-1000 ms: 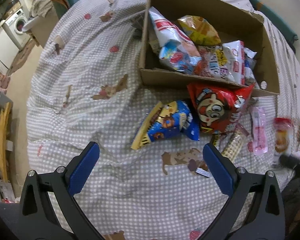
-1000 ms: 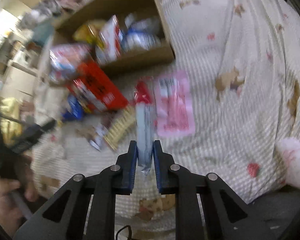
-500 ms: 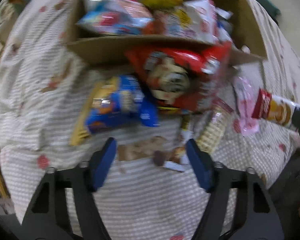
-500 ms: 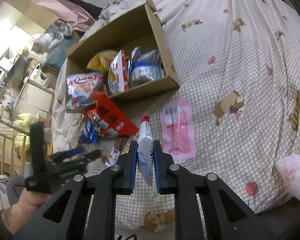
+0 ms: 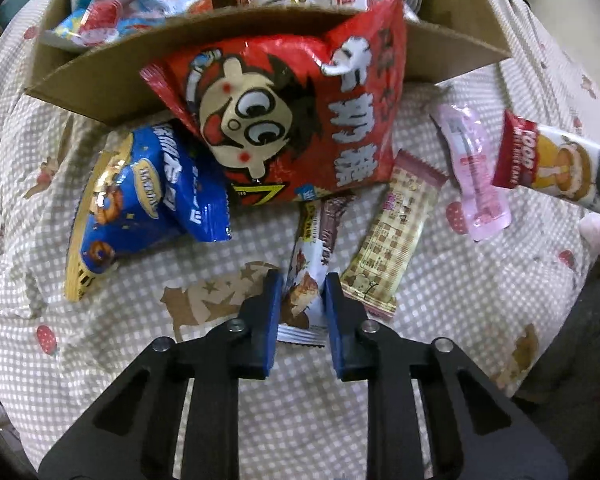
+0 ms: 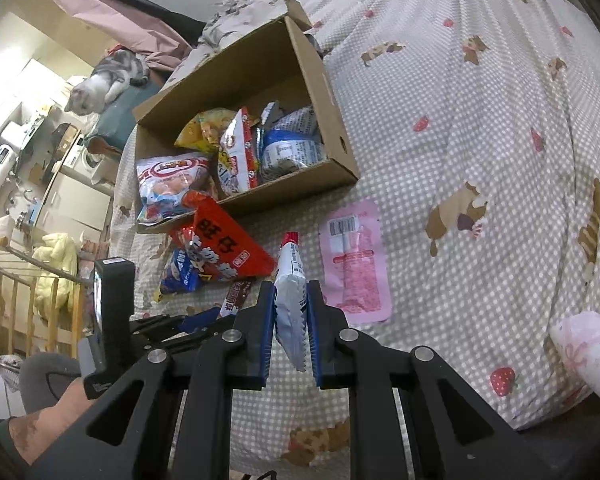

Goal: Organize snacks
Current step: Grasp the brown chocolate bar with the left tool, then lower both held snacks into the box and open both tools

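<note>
A brown and white chocolate snack bar [image 5: 320, 232] lies on the checked bedspread. My left gripper [image 5: 300, 280] is closing on its near end, and the pads press its wrapper. A white cake packet with a red end [image 6: 289, 264] stands upright in my right gripper [image 6: 291, 288], which is shut on it above the bed. The left wrist view shows the same packet [image 5: 540, 164] at the right. A cardboard box [image 5: 100, 92] holds several snack bags. Against its front wall leans a red cartoon bag [image 5: 292, 120].
A blue cookie bag [image 5: 140, 208], a beige wafer bar [image 5: 396, 232] and a pink pouch [image 5: 476, 176] lie loose in front of the box. A cat [image 6: 104, 84] rests on furniture beyond the bed. A pink soft item [image 6: 584, 348] sits at the bed's right edge.
My left gripper came down toward the snacks and went from wide open to shut on the chocolate bar. The right gripper kept hold of its packet and lifted it off the bed.
</note>
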Action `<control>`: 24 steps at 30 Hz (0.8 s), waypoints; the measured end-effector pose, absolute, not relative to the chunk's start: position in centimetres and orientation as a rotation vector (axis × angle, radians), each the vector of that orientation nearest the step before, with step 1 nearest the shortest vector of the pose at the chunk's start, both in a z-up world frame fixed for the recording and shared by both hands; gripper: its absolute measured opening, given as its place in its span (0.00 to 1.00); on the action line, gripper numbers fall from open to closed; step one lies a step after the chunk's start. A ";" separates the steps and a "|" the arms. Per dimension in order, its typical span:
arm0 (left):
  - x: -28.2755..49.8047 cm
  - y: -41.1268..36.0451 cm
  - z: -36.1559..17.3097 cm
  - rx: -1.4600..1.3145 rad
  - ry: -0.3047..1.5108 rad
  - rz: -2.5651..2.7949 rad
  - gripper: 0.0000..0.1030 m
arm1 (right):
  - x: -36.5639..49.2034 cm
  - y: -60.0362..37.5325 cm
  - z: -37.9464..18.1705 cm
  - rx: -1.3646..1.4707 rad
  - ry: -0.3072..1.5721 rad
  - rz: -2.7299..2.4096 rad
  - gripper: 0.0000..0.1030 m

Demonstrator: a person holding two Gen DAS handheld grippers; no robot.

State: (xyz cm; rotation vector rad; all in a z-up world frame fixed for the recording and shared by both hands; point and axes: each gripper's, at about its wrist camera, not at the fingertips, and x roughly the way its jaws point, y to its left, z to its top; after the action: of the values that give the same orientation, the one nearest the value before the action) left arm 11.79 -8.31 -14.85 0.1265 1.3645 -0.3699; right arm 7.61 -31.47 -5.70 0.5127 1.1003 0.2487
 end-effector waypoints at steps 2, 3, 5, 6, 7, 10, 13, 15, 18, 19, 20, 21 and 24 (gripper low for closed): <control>11.1 -8.1 -14.3 0.124 1.361 -0.370 0.15 | 7.7 -31.2 -5.6 0.512 1.098 0.255 0.16; 10.9 -7.9 -14.2 0.118 1.362 -0.369 0.15 | 7.7 -31.0 -5.6 0.511 1.098 0.259 0.16; 10.2 -7.4 -13.9 0.109 1.368 -0.373 0.14 | 7.7 -30.7 -5.5 0.508 1.095 0.267 0.16; 10.0 -7.2 -13.7 0.110 1.367 -0.371 0.14 | 7.7 -30.5 -5.5 0.508 1.093 0.272 0.16; 9.7 -6.9 -13.4 0.109 1.363 -0.368 0.14 | 7.6 -30.4 -5.4 0.509 1.092 0.276 0.16; 8.7 -6.3 -12.6 0.084 1.364 -0.358 0.14 | 7.5 -29.8 -5.1 0.500 1.085 0.288 0.16; 7.0 -5.2 -11.4 0.065 1.350 -0.349 0.14 | 7.3 -29.6 -4.8 0.509 1.073 0.297 0.16; 6.8 -4.7 -10.4 0.059 1.320 -0.337 0.14 | 7.0 -29.7 -4.4 0.523 1.058 0.304 0.16; 7.2 -3.9 -7.9 0.047 1.252 -0.318 0.14 | 6.7 -30.0 -3.8 0.554 1.030 0.319 0.16; 7.1 -3.5 -7.4 0.046 1.231 -0.312 0.14 | 6.7 -30.0 -3.6 0.559 1.022 0.321 0.16; 7.1 -3.3 -6.5 0.046 1.204 -0.302 0.14 | 6.7 -30.1 -3.3 0.566 1.009 0.325 0.16; 7.2 -3.0 -5.7 0.048 1.174 -0.289 0.14 | 6.7 -30.2 -3.1 0.574 0.997 0.330 0.16; 7.8 -2.6 -3.6 0.052 1.103 -0.260 0.14 | 6.9 -30.4 -2.2 0.591 0.955 0.345 0.16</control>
State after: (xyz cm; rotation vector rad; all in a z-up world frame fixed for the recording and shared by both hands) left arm 7.84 -2.56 -3.63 0.0515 1.1033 -0.2601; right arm 6.94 -30.42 -2.23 0.5907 0.9547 0.3449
